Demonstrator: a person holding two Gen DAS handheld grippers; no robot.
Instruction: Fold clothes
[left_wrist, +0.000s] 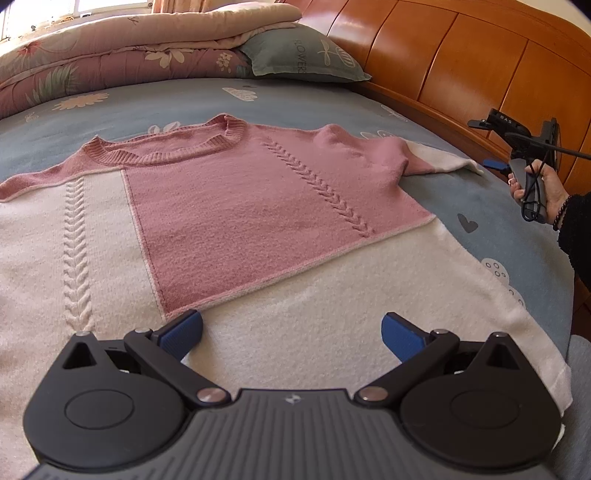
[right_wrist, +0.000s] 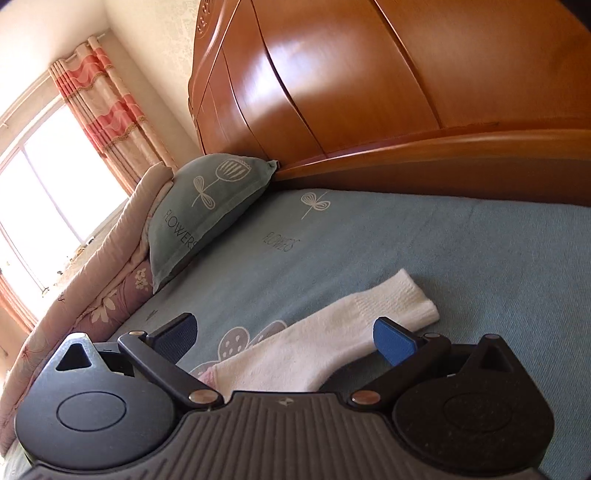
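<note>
Both tools spread: left tool (left_wrist: 291, 334) over sweater (left_wrist: 236, 206), right tool (right_wrist: 284, 338) over sleeve (right_wrist: 332, 339).

both grippers (left_wrist: 291, 332) (right_wrist: 284, 338) gape wide, empty.

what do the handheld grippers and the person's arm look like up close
Both the left gripper and right gripper have black linkages, round black housings, a ribbed grey body and blue ridged fingers. A black cable loops by the right handle; dark sleeve, beaded bracelet.
</note>
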